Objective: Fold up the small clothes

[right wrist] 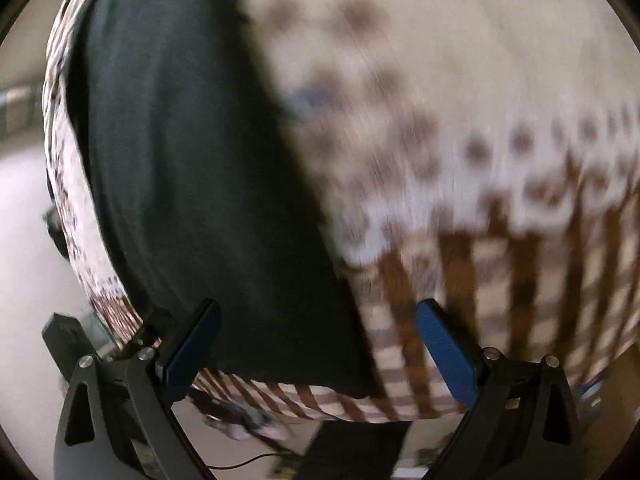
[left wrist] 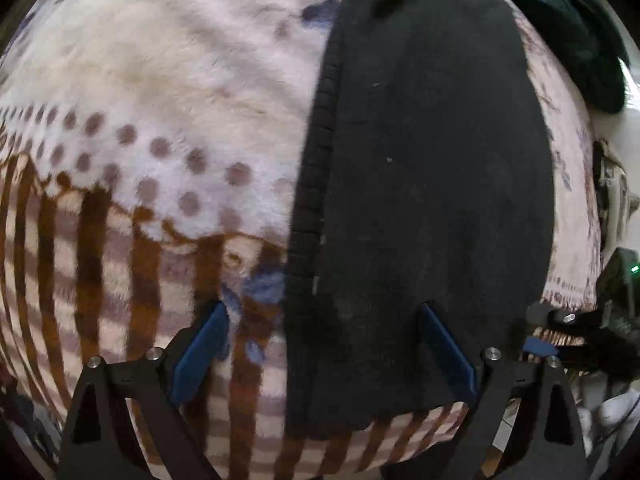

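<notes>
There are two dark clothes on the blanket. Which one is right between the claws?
The black garment with the ribbed edge, lying flat between the open left gripper. The dark green one is bunched up at the blanket's far corner.

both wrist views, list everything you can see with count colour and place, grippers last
black garment: 1, black with a ribbed edge on its left, laid flat on the blanket, reaching its near edge; also seen in the right wrist view
patterned blanket: 1, cream with brown dots, brown stripes and blue patches, covering the surface under the garment
dark green cloth: 1, dark green, bunched at the far right corner of the blanket
cable: 1, thin and black, on the floor below the blanket's near edge
left gripper: 1, black frame with blue pads, open, over the garment's near left edge
right gripper: 1, black frame with blue pads, open, over the garment's near right corner; view blurred
</notes>
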`<state>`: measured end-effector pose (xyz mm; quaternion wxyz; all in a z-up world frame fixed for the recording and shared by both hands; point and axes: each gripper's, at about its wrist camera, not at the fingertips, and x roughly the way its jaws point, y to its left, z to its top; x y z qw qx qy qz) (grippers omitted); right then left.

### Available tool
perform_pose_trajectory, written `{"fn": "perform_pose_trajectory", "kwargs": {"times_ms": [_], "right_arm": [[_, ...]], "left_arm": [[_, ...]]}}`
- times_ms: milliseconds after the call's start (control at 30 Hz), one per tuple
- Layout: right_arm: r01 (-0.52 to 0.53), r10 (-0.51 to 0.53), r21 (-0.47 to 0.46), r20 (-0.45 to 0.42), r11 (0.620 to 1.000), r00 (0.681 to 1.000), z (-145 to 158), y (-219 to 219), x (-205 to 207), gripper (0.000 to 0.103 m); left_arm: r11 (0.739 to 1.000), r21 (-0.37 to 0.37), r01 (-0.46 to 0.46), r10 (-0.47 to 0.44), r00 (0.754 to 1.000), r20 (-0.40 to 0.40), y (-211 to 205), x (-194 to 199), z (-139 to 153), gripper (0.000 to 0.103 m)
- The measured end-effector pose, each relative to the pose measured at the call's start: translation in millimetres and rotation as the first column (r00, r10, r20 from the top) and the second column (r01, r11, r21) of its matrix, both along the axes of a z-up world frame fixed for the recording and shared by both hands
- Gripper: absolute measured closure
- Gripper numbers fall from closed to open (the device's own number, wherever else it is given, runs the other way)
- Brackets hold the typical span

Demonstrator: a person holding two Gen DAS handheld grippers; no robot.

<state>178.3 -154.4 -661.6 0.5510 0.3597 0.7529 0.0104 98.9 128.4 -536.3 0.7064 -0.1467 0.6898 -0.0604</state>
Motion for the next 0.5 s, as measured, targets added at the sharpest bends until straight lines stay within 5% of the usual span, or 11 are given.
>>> {"fn": "perform_pose_trajectory", "kwargs": {"times_ms": [33, 67, 100, 133, 167, 233, 333, 400, 500], "right_arm": [[0.005, -0.005, -0.003, 0.006, 1.000, 1.000, -3, 2, -7, 0.007], [0.018, -0.018, -0.010, 0.019, 1.000, 1.000, -5, 3, -14, 0.011], [0.032, -0.031, -0.007, 0.037, 0.999, 0.999, -6, 2, -22, 0.015], [0.040, -0.040, -0.008, 0.049, 0.999, 0.998, -6, 2, -28, 0.030], [0.059, -0.059, -0.001, 0.058, 0.998, 0.997, -5, 1, -34, 0.053], [0.093, -0.098, 0.069, 0.073, 0.993, 0.993, -1, -2, -44, 0.080], [0.074, -0.089, 0.134, 0.111, 0.988, 0.990, 6, -5, -56, 0.080], [0.063, -0.078, 0.166, 0.088, 0.984, 0.993, -1, -7, -61, 0.075], [0.088, -0.104, 0.286, 0.042, 0.954, 0.994, -23, -9, -60, 0.049]], "left_arm": [[1.000, -0.018, -0.002, 0.002, 1.000, 0.020, 0, 0, 2, 0.010], [1.000, -0.030, -0.004, 0.005, 0.999, 0.036, 1, -2, 4, 0.035], [1.000, -0.030, 0.003, -0.002, 0.999, 0.046, 3, -5, 5, 0.082], [0.999, -0.031, 0.010, -0.009, 0.999, 0.052, 4, -5, 6, 0.095], [0.998, -0.058, 0.008, -0.005, 0.998, 0.065, 6, -6, 9, 0.095], [0.996, -0.090, 0.010, -0.002, 0.996, 0.088, 10, -7, 13, 0.095], [0.982, -0.189, -0.025, 0.035, 0.998, 0.052, 23, -6, 2, 0.086], [0.956, -0.291, -0.041, 0.041, 0.999, -0.005, 32, -9, -17, 0.063], [0.912, -0.408, -0.040, 0.046, 0.999, 0.004, 36, -13, -22, 0.043]]}}
